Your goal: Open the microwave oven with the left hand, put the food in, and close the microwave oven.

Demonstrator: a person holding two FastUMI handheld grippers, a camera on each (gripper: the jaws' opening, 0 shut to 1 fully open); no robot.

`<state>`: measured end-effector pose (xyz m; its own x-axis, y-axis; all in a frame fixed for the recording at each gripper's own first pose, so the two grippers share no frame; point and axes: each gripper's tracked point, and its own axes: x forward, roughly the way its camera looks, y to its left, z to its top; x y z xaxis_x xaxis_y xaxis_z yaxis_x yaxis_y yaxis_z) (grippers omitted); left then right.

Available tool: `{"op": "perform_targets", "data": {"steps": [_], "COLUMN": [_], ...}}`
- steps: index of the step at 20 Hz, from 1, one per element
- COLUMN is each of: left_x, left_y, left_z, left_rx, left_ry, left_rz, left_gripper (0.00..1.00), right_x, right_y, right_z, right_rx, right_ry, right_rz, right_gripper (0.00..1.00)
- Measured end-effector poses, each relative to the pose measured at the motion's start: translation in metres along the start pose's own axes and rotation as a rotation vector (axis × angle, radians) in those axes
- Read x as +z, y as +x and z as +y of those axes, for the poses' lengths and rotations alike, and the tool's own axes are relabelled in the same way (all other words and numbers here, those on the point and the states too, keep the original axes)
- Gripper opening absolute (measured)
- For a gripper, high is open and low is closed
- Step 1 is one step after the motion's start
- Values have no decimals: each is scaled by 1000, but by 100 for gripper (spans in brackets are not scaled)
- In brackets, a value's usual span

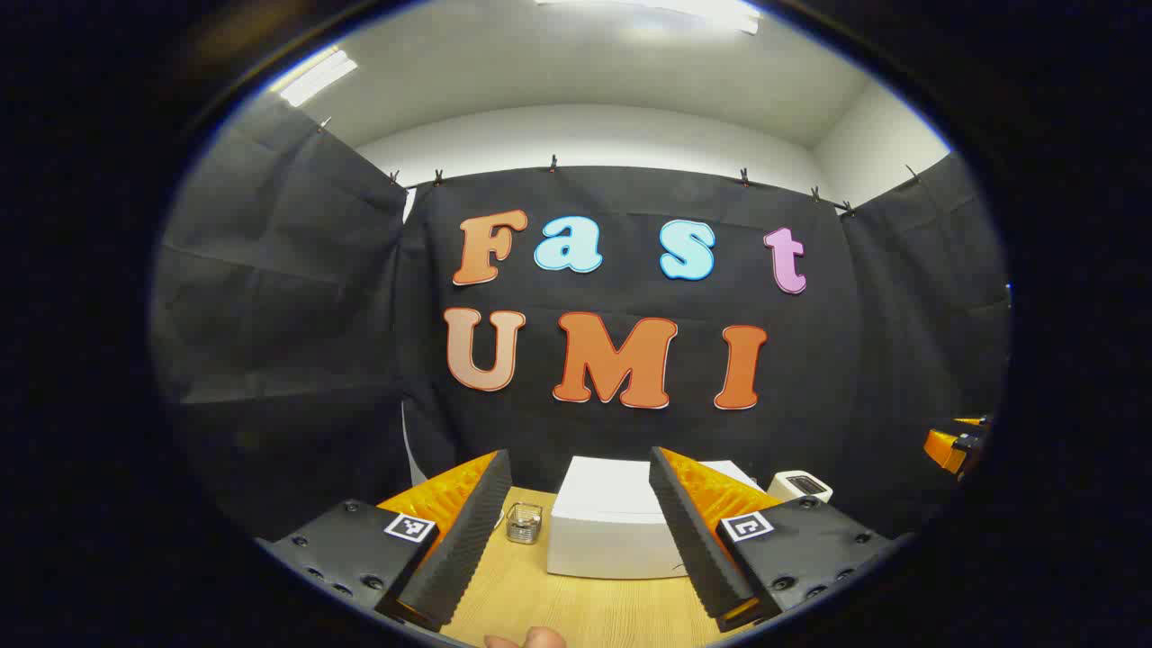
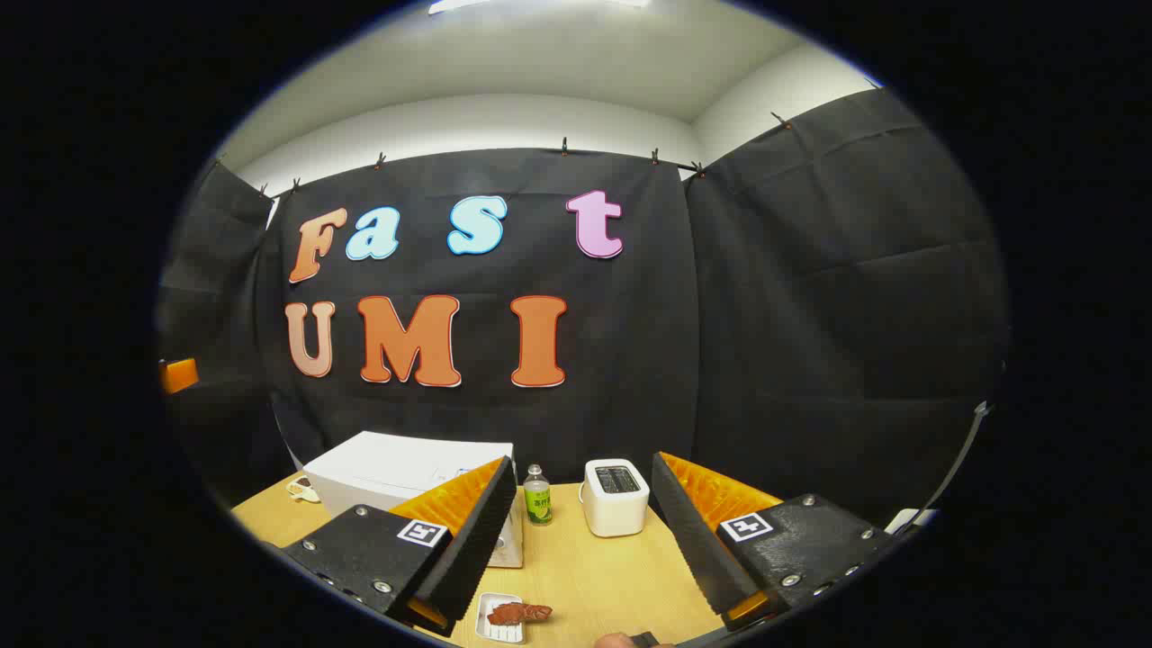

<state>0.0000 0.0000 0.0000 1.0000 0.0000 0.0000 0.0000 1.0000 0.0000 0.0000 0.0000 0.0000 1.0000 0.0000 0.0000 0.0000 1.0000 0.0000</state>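
Observation:
A white microwave oven (image 1: 612,531) stands on the wooden table (image 1: 549,603), its door closed; the right gripper view has it at the left (image 2: 396,472). My left gripper (image 1: 576,531) hovers open above the table in front of it, nothing between its fingers. In the right gripper view a small white tray of reddish food (image 2: 506,616) lies on the table near the front edge. My right gripper (image 2: 580,531) is open above and just behind that tray, holding nothing. The other gripper shows as an orange part at the far right (image 1: 954,445) of the left gripper view.
A white toaster (image 2: 616,495) and a small green-labelled bottle (image 2: 537,495) stand right of the microwave. A small clear glass container (image 1: 524,522) sits left of the microwave. A small object (image 2: 301,489) lies at the table's far left. Black cloth walls close the booth.

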Motion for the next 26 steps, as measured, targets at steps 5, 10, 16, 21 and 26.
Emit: {"op": "perform_targets", "data": {"steps": [5,10,16,21,26], "left_x": [-1,-6,-5,-19,-40], "left_y": [3,9,14,20,29], "left_z": [-8,-21,-20,-33,-46], "left_rx": [-9,-28,-34,-62,-82], "left_ry": [19,26,40,21,13], "left_rz": [5,4,8,22,30], "left_gripper": [100,100,100,99,99], "right_x": [1,2,-1,-4,-6], "right_y": [1,2,6,9,9], "right_z": [-1,-5,-5,-1,-4], "right_rx": [0,-11,-14,-6,-16], "right_ry": [-4,-1,-4,-6,-8], "right_rz": [-2,-5,-2,10,19], "right_gripper": [95,94,95,95,94]}}
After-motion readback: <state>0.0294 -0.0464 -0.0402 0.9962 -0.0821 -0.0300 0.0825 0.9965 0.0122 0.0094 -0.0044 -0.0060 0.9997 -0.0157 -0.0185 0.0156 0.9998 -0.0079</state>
